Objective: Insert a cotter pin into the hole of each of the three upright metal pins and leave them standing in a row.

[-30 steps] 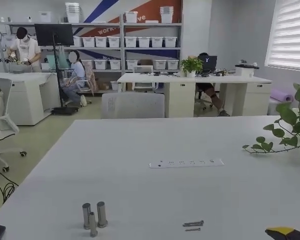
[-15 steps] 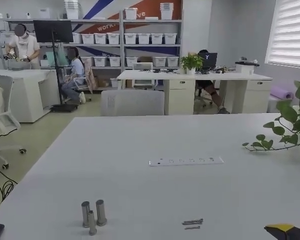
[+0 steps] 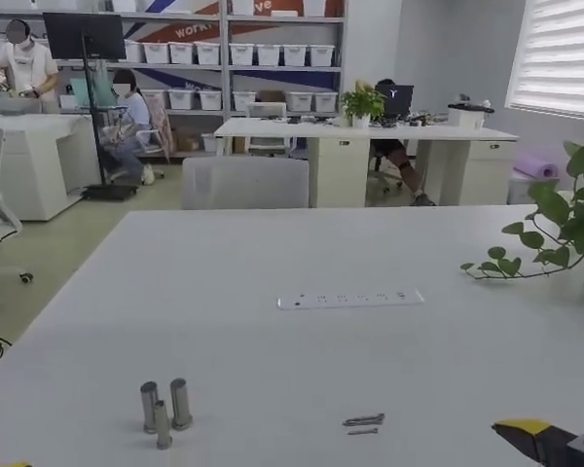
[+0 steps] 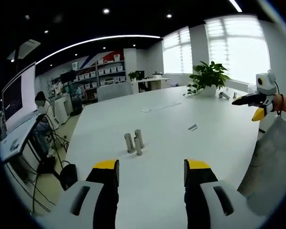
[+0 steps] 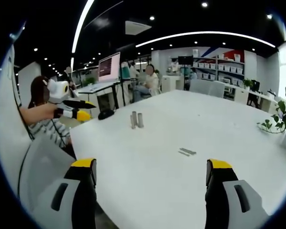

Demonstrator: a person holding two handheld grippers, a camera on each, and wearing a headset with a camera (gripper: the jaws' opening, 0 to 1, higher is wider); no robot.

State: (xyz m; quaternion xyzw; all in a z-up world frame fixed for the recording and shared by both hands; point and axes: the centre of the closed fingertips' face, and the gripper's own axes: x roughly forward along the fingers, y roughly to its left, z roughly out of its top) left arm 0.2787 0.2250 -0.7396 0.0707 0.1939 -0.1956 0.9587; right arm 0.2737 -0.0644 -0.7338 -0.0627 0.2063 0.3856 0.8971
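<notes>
Standing bunched at the head view's lower left, three short grey metal pins (image 3: 164, 413) rest on the white worktop (image 3: 370, 350); thin silver cotter pins (image 3: 364, 422) lie lower centre, apart from them. The left gripper (image 4: 151, 171) and right gripper (image 5: 151, 174) hold their fingers spread wide, empty.

three metal pins (image 3: 164, 422), one power strip (image 3: 350, 299)

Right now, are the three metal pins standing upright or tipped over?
Upright: all three metal pins stand on end, clustered together on the table.
</notes>
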